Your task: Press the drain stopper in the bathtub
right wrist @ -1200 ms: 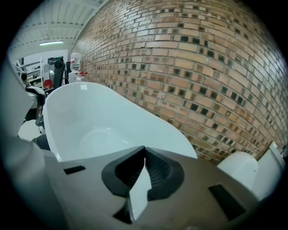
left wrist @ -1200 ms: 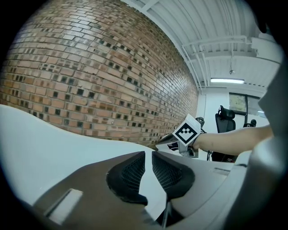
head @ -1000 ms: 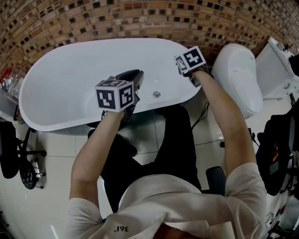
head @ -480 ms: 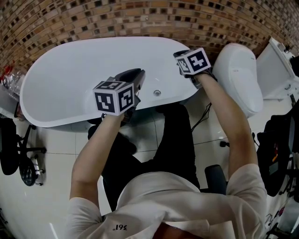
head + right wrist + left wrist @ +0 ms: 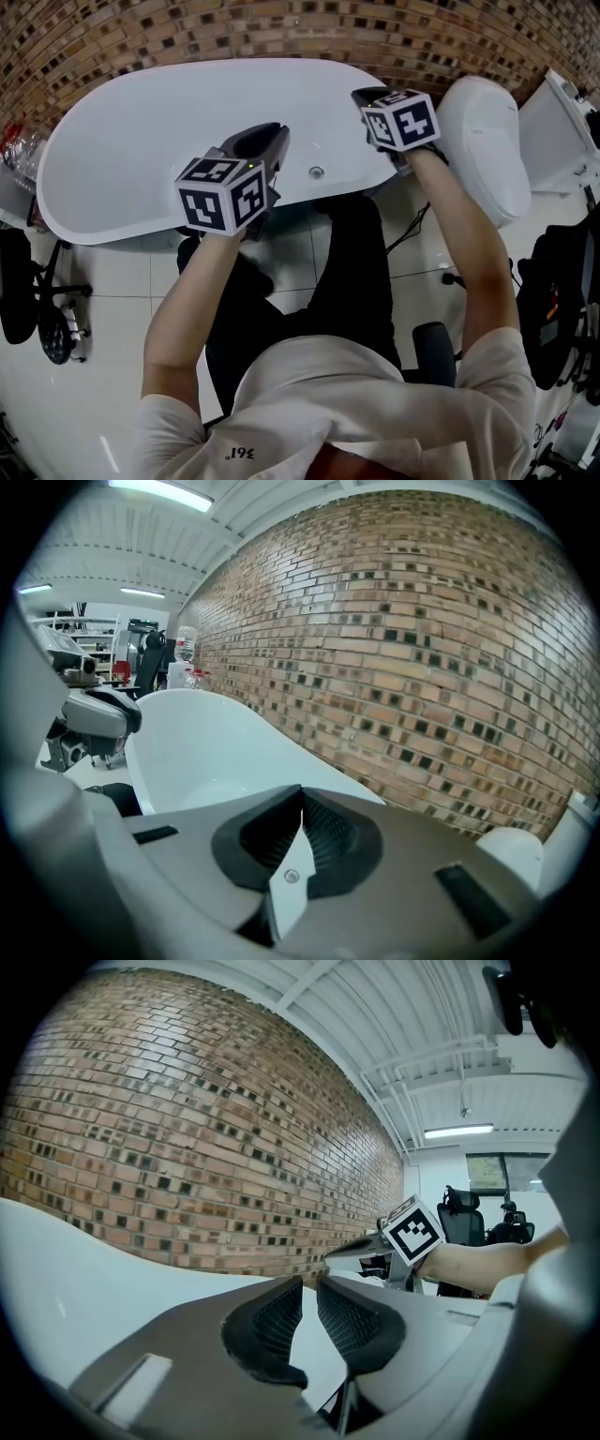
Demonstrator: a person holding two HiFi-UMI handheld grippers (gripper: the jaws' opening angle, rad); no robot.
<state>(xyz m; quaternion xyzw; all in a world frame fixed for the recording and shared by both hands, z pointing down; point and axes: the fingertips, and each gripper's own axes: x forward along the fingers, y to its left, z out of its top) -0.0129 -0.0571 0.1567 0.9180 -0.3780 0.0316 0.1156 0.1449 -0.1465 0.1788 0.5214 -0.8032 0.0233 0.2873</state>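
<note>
So, your left gripper (image 5: 309, 1283) has its jaws just a crack apart with nothing in them, and your right gripper (image 5: 300, 794) is pinched together on nothing. Both hang over the white bathtub (image 5: 141, 122). The drain stopper (image 5: 316, 172) sits between them by the near wall, untouched. It's a small round shiny metal disc.

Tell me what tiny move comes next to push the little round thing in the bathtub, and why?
Probably lower the left hand-held gripper toward the small round fitting in the bathtub, likely the stopper. That gripper is the nearer one, its jaws are almost together and empty, and it is not touching the fitting yet.
</note>
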